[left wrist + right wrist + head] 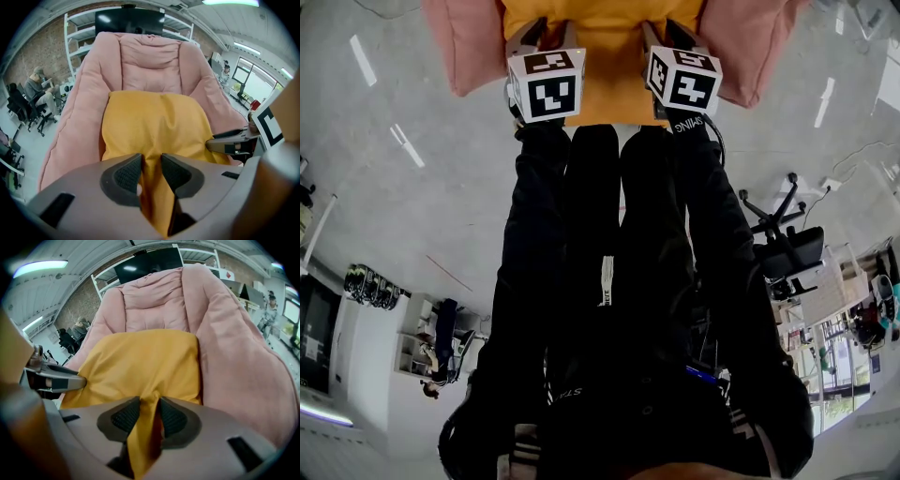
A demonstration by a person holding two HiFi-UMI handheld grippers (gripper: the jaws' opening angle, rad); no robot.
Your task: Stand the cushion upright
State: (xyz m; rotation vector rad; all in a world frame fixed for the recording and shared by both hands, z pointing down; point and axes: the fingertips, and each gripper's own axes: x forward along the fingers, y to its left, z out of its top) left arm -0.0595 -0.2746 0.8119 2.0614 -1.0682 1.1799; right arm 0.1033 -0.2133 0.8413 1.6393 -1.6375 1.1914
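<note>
Your left hand-held gripper (151, 171) and right hand-held gripper (150, 416) are each clamped on what seems only a thin fold of the yellow cushion (154, 122) lying on the pink armchair (150, 61) seat, so a quick lift may pull the fabric free.

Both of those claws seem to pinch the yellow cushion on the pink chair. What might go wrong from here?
1. The left gripper and right gripper each pinch only a thin fold of the cushion, so the fabric may slip out when lifted.
2. The cushion looks soft; stood against the sloping back of the pink chair, it may slump forward.
</note>
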